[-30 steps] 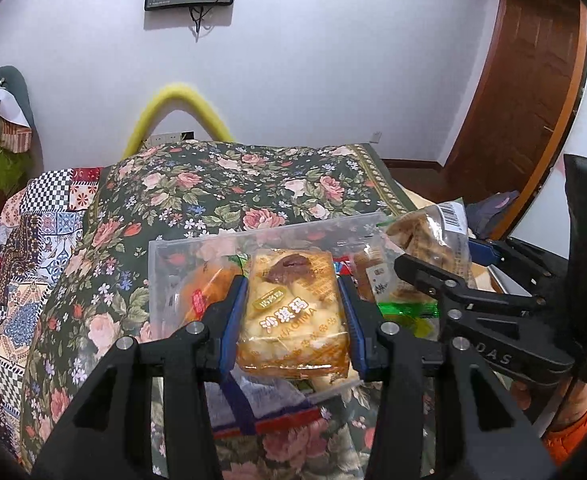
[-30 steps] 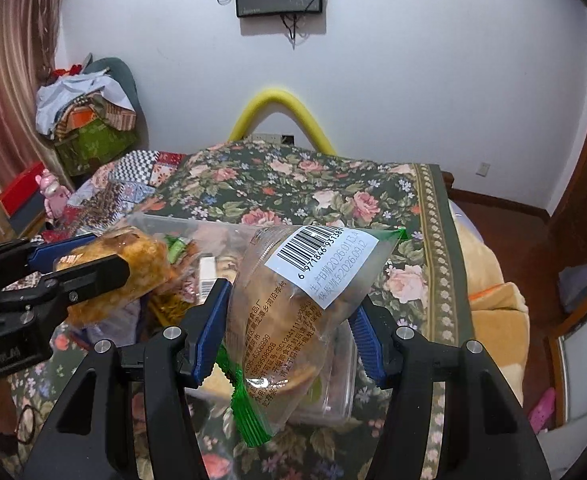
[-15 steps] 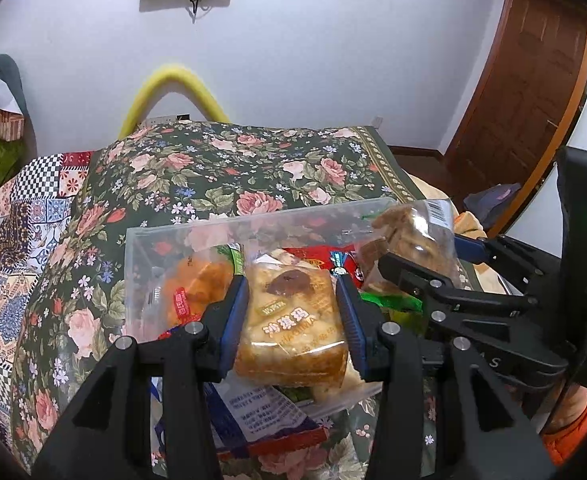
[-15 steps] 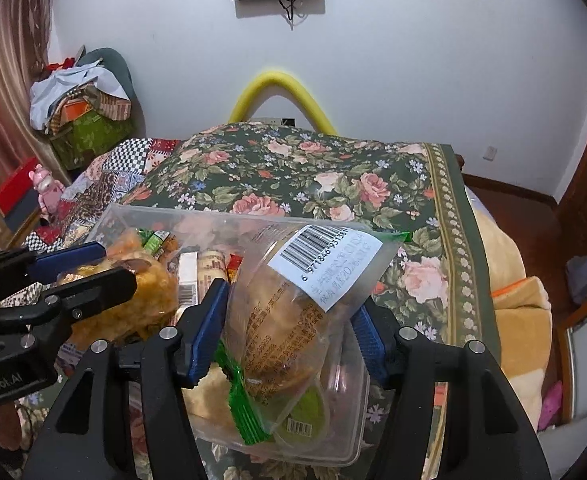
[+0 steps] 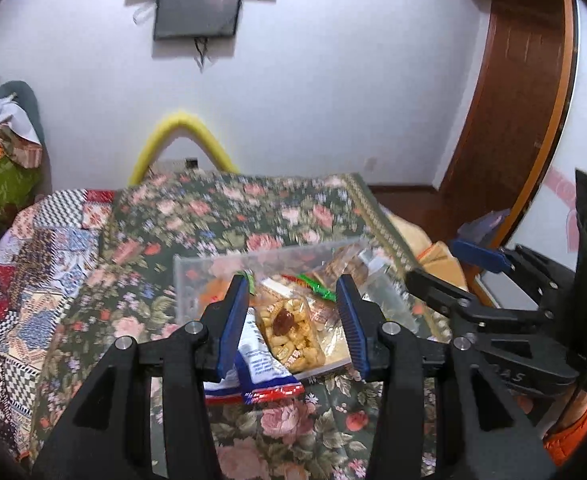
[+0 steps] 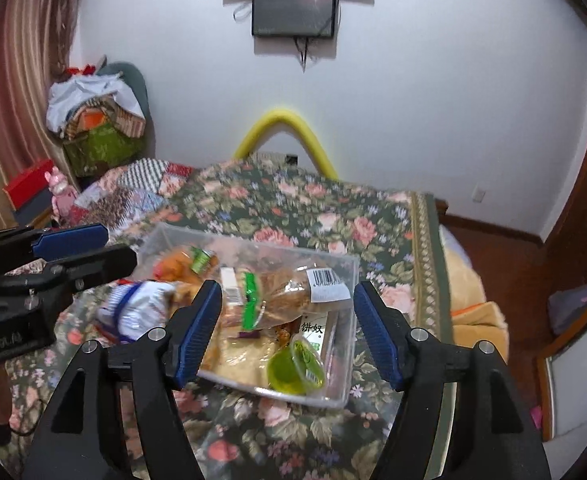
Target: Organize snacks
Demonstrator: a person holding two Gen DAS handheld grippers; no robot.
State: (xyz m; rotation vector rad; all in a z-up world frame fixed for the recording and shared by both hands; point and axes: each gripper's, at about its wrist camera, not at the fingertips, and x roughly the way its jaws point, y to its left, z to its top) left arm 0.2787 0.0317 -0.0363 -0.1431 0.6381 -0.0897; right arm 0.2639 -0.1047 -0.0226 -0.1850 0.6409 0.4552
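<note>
Now, with both the left gripper and right gripper spread wide and empty, lift them straight up (avoid snagging wrappers), leaving the barcoded pastry bag inside the clear bin mid-bedspread.

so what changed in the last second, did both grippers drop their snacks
Yes. The left gripper opened and let its caramel puffed-rice pack fall into the clear bin; the right gripper opened and released the barcoded bread bag, now lying in the bin. Both grippers have pulled up and back. The bin stayed on the floral blanket.
</note>
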